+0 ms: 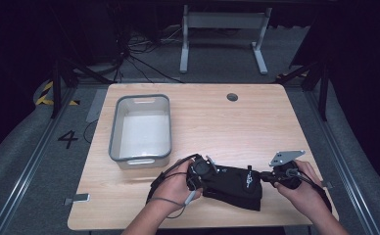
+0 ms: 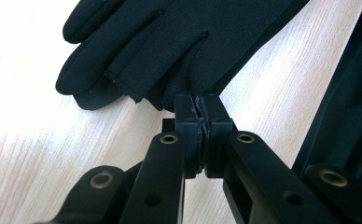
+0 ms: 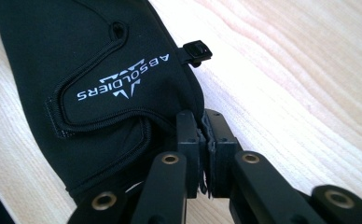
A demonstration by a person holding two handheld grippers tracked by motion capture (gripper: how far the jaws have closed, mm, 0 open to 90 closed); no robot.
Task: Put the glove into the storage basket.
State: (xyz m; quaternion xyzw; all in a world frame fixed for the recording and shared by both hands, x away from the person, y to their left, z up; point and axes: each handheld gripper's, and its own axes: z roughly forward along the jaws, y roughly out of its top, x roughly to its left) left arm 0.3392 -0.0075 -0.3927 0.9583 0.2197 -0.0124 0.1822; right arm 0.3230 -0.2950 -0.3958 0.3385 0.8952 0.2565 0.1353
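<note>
Two black gloves [image 1: 233, 186] are held stacked at the table's [image 1: 256, 127] six o'clock edge. At nine o'clock of them, the left gripper [image 2: 198, 103] is clamped on a glove's finger end; at three o'clock, the right gripper [image 3: 203, 122] is pinched on the cuff. A grey bin [image 1: 113, 132] sits at ten o'clock.

A dark lab: wooden table [image 1: 198, 122], floor rails [image 1: 26, 166], trailing cables [image 1: 139, 54].
</note>
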